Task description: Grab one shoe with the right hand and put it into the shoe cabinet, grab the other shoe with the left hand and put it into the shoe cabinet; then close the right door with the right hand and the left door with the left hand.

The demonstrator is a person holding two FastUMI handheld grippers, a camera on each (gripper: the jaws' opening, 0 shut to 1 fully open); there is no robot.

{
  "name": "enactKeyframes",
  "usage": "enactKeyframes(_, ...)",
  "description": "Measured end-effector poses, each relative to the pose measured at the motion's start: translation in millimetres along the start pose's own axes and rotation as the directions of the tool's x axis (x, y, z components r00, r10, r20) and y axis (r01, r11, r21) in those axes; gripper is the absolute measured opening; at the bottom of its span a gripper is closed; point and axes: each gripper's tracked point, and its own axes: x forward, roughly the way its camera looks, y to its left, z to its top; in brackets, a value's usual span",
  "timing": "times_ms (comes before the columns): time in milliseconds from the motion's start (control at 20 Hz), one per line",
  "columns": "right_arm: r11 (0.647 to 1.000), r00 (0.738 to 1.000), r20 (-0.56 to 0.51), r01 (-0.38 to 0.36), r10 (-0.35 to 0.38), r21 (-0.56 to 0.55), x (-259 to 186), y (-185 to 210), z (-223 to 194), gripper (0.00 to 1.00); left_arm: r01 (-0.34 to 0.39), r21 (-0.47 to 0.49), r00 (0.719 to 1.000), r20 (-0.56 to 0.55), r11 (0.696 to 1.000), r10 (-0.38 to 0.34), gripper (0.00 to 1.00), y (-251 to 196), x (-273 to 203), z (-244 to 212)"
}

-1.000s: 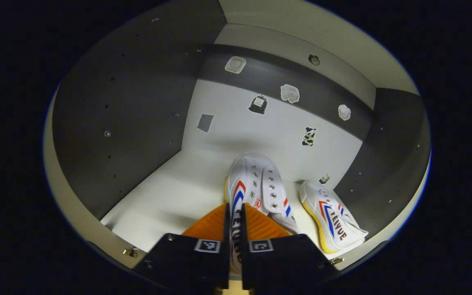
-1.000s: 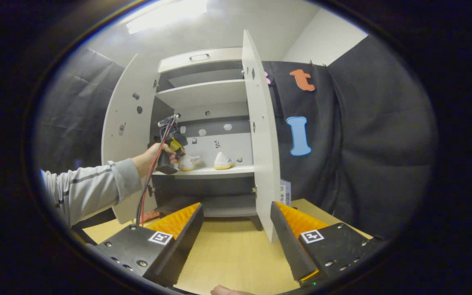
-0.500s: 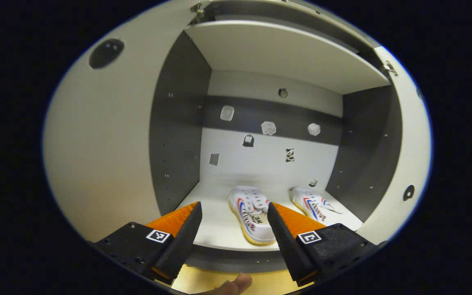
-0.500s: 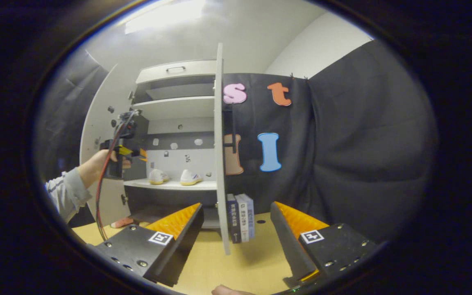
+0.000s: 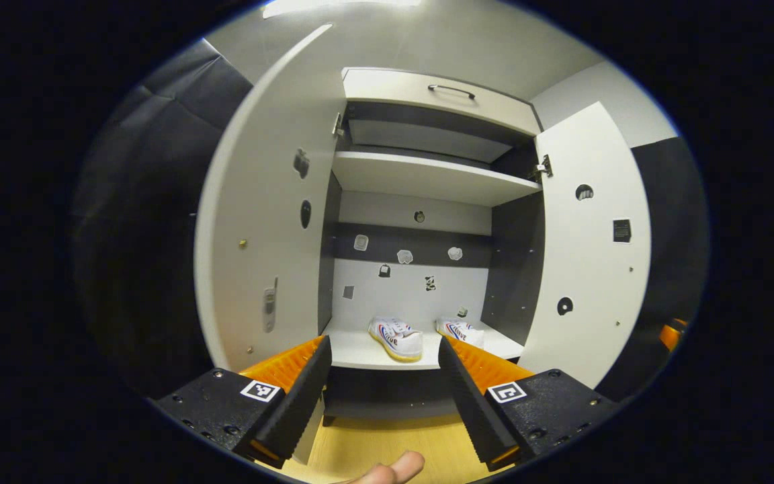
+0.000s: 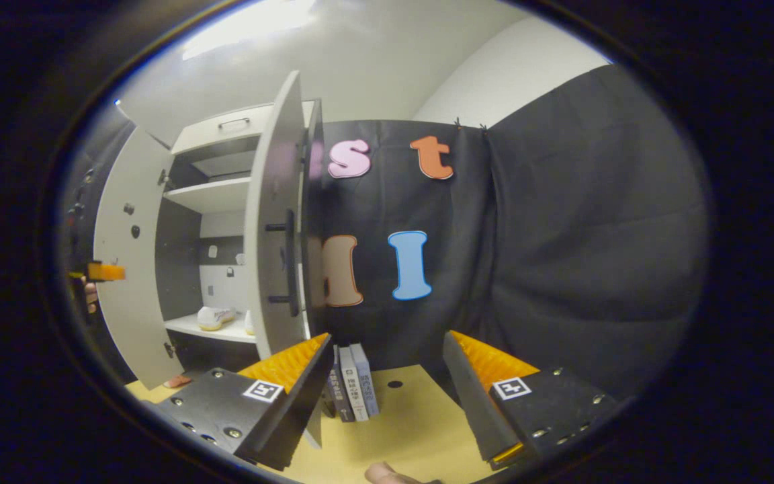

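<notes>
Two white shoes with red and blue stripes lie side by side on the cabinet's lower shelf (image 5: pixel 360 351): one (image 5: pixel 397 336) in the middle, the other (image 5: pixel 461 331) to its right. My left gripper (image 5: pixel 381 383) is open and holds nothing, well back from the shelf. Both doors stand open: the left door (image 5: pixel 259 235) and the right door (image 5: pixel 588 255). My right gripper (image 6: pixel 387 383) is open too, just outside the right door (image 6: pixel 273 228), whose dark handle (image 6: pixel 288 262) faces me. One shoe (image 6: pixel 214 317) shows past that door's edge.
Several books (image 6: pixel 350 383) stand on the wooden table (image 6: pixel 414 430) against the black cloth wall, close behind the right door. The left gripper (image 6: pixel 101 271) appears at the far left beside the left door (image 6: pixel 128 269). A drawer with a handle (image 5: pixel 451 89) tops the cabinet.
My left gripper let go of the middle shoe, opened and drew back out of the cabinet. My right gripper swung right, round to the outer side of the right door.
</notes>
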Motion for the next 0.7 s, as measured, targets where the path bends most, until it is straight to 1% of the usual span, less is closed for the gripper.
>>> enactKeyframes(50, 1.000, 1.000, -0.009, -0.023, 0.023, 0.007, 12.0, -3.3, 3.4, 0.96, 0.004, 0.003, 1.000, 0.012, 1.000, -0.004, 0.96, 4.8, -15.5, -3.1)
enactKeyframes(150, 0.997, 0.998, -0.006, -0.065, 0.066, 0.036, 34.1, -10.0, 17.2, 0.98, 0.025, 0.009, 1.000, 0.004, 1.000, -0.025, 0.96, 8.8, -43.2, -15.4)
enactKeyframes(200, 0.995, 0.996, -0.001, -0.086, 0.086, 0.057, 44.4, -11.2, 24.8, 0.98, 0.035, 0.004, 0.999, -0.006, 0.999, -0.035, 0.93, 10.4, -57.0, -22.8)
enactKeyframes(250, 0.992, 0.996, -0.003, -0.094, 0.094, 0.081, 56.1, -14.2, 29.2, 0.98, 0.052, 0.007, 0.999, -0.009, 0.999, -0.052, 0.93, 10.9, -69.7, -28.9)
enactKeyframes(300, 0.991, 0.995, -0.014, -0.094, 0.095, 0.100, 65.7, -17.3, 30.4, 0.98, 0.066, 0.009, 0.998, 0.001, 0.998, -0.066, 0.96, 11.8, -81.7, -31.0)
enactKeyframes(350, 0.989, 0.995, -0.027, -0.088, 0.092, 0.117, 74.5, -21.1, 32.5, 0.97, 0.075, 0.004, 0.997, 0.025, 0.997, -0.075, 0.97, 12.8, -93.1, -32.0)
enactKeyframes(400, 0.985, 0.995, -0.031, -0.093, 0.099, 0.147, 81.0, -21.6, 36.0, 0.98, 0.085, 0.006, 0.995, 0.044, 0.996, -0.085, 0.93, 12.7, -102.5, -31.9)
enactKeyframes(450, 0.977, 0.993, -0.037, -0.104, 0.113, 0.185, 93.1, -18.7, 34.9, 0.97, 0.088, 0.010, 0.995, 0.048, 0.996, -0.089, 0.96, 12.0, -112.5, -35.3)
enactKeyframes(500, 0.977, 0.994, -0.055, -0.078, 0.090, 0.199, 97.9, -21.2, 34.2, 0.98, 0.096, 0.019, 0.994, 0.057, 0.995, -0.097, 0.96, 11.7, -121.9, -36.8)
enactKeyframes(550, 0.982, 0.996, -0.066, -0.051, 0.064, 0.182, 105.7, -28.2, 32.5, 0.98, 0.111, 0.033, 0.991, 0.065, 0.993, -0.113, 0.96, 9.5, -129.8, -35.1)
enactKeyframes(600, 0.986, 0.996, -0.071, -0.043, 0.055, 0.161, 110.0, -30.6, 32.2, 0.98, 0.129, 0.045, 0.989, 0.068, 0.991, -0.131, 0.96, 7.5, -137.8, -35.1)
enactKeyframes(650, 0.988, 0.995, -0.079, -0.042, 0.054, 0.149, 114.7, -25.4, 31.6, 0.98, 0.141, 0.053, 0.987, 0.074, 0.989, -0.144, 0.99, 8.7, -144.9, -33.5)
enactKeyframes(700, 0.989, 0.995, -0.087, -0.045, 0.058, 0.142, 118.0, -19.7, 31.2, 0.98, 0.149, 0.058, 0.985, 0.082, 0.987, -0.154, 0.96, 11.1, -150.4, -30.7)
